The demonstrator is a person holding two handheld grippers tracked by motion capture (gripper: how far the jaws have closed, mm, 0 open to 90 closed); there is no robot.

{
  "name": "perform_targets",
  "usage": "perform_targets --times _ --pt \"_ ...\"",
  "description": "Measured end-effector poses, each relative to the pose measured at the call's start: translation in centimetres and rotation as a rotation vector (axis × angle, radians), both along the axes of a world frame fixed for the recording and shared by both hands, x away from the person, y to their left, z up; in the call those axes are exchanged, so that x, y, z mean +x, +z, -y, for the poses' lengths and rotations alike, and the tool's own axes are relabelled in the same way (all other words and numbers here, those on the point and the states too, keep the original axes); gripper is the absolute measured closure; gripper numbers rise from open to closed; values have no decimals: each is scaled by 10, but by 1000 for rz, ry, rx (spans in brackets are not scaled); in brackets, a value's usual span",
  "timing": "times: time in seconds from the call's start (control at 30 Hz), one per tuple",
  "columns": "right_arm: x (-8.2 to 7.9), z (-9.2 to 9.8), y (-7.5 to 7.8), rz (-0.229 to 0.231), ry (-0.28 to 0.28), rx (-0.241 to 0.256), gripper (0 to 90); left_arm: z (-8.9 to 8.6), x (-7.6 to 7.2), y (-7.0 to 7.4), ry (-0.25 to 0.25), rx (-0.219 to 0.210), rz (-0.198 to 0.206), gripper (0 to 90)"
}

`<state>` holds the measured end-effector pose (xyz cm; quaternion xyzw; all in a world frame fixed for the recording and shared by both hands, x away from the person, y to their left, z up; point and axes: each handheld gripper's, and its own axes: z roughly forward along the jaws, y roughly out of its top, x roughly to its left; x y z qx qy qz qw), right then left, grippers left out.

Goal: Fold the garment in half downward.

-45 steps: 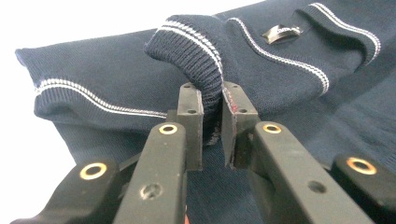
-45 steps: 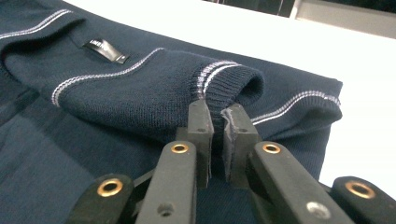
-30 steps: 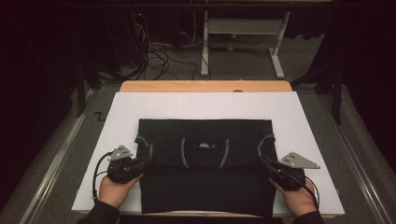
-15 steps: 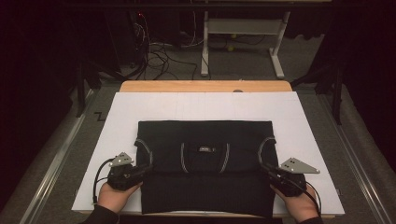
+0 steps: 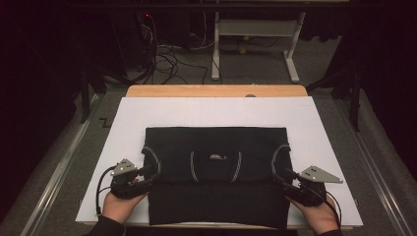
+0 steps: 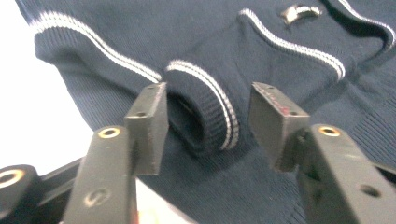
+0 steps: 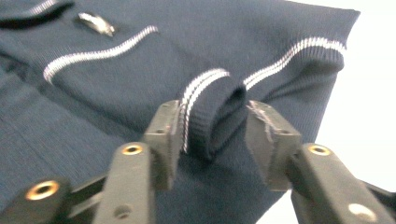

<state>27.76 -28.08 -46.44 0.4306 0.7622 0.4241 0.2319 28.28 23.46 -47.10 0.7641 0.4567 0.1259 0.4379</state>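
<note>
A dark blue knitted sweater with thin white stripes (image 5: 216, 179) lies flat on the white sheet (image 5: 123, 128) that covers the desk. It sits between the two hand-held grippers, and its top part is folded down toward the person.

The left hand-held gripper (image 6: 208, 116) is at the left edge of the sweater. Its two black jaws stand apart, and the rolled striped cuff (image 6: 205, 112) sits in the gap between them. The jaws are not pinching it. The left pad looks very close to the cuff, and the right pad is a bit away from it.

The right hand-held gripper (image 7: 212, 128) is at the right edge of the sweater. Its jaws are spread apart too, with the other striped cuff (image 7: 217, 109) in the middle of them.

I think each cuff sits between the jaws because both sides were handled at the same time. That way the fold stays straight and even. The jaws are wide, so the sweater rests on the desk by itself.
</note>
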Motion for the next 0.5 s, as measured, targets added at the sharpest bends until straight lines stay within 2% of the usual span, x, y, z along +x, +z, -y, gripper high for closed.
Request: perform_targets --times 0.07,0.23,0.33,0.4,0.5 --pt "0 -1 1 20 2 4 452 1 0 0 -7 -3 11 376" --pt "1 -5 1 45 27 -3 313 6 0 2 -24 4 42 327" --pt "2 -8 0 41 41 31 226 9 2 3 -26 5 45 282" --pt "4 -11 0 43 49 51 170 14 4 4 -32 3 44 219" --pt "5 -18 1 41 68 60 135 25 5 8 -54 6 55 167"
